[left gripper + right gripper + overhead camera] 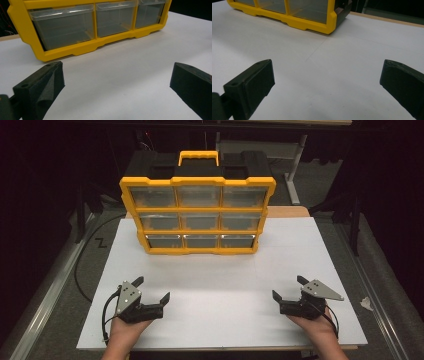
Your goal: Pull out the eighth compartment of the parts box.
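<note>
1. High view: your left claw and right claw rest low on the white worktop, both spread wide, holding nothing.
2. Your yellow drawer organizer stands upright at the far side, well apart from both.
3. Its clear drawers look empty, though glare hides some.

Bright tabletop, dark surroundings, soft focus
</note>
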### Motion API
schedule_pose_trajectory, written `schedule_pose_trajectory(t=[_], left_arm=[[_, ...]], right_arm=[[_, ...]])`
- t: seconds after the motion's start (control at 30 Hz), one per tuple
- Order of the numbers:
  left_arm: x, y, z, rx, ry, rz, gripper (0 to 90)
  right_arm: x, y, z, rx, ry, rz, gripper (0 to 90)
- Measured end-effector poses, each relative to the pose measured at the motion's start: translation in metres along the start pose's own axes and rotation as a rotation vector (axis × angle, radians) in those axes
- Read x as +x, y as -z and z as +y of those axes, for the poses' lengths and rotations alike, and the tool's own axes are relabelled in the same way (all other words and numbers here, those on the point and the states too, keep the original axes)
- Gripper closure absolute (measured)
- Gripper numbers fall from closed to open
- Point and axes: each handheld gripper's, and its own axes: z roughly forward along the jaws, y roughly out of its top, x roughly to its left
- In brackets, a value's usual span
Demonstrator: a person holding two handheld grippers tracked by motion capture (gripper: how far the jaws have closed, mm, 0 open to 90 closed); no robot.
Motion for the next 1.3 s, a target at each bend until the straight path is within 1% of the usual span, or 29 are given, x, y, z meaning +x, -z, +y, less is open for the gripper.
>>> schedule_pose_trajectory(t=[0.1,0.23,0.3,0.43,0.63,0.77,0.8,0.87,0.93,0.97,1.17,1.23,1.27,1.3], left_arm=[[0.001,-0.001,0.000,0.006,0.004,0.000,0.3],[0.000,-0.001,-0.001,0.012,-0.004,-0.003,0.3],[-0.001,0.000,-0.001,0.011,-0.007,-0.006,0.3],[0.000,0.000,-0.001,0.007,-0.001,-0.006,0.3],[0.000,-0.002,-0.001,0.015,-0.002,-0.003,0.3],[0.000,-0.002,-0.001,0.012,-0.006,-0.009,0.3],[0.000,-0.002,-0.001,0.011,-0.007,-0.009,0.3],[0.000,-0.002,-0.001,0.007,-0.007,-0.008,0.3],[0.000,-0.002,-0.001,0.003,-0.005,-0.006,0.3],[0.000,-0.001,-0.001,0.003,-0.004,-0.007,0.3],[0.000,-0.001,-0.001,0.001,0.000,-0.013,0.3],[-0.001,-0.001,-0.001,-0.001,-0.007,-0.017,0.3],[-0.001,-0.001,-0.001,-0.001,-0.007,-0.017,0.3],[-0.001,-0.001,-0.001,0.003,-0.010,-0.017,0.3]], right_arm=[[-0.001,-0.001,-0.001,0.005,-0.005,-0.004,0.7],[0.001,-0.002,-0.001,0.010,0.014,0.000,0.7],[0.002,-0.001,-0.001,0.001,0.015,-0.001,0.7],[0.003,-0.001,0.000,-0.005,0.018,-0.007,0.7],[0.004,-0.004,0.001,-0.011,0.025,-0.025,0.8],[0.006,-0.008,0.002,-0.006,0.025,-0.029,0.8],[0.008,-0.011,0.003,-0.006,0.031,-0.028,0.7],[0.010,-0.013,0.004,-0.001,0.024,-0.024,0.8],[0.011,-0.014,0.005,-0.005,0.027,-0.022,0.7],[0.014,-0.015,0.005,-0.016,0.037,-0.019,0.8],[0.018,-0.022,0.010,-0.025,0.057,-0.017,0.7],[0.021,-0.028,0.013,-0.023,0.054,-0.019,0.8],[0.021,-0.028,0.013,-0.023,0.054,-0.019,0.8],[0.022,-0.034,0.014,-0.021,0.060,-0.018,0.8]])
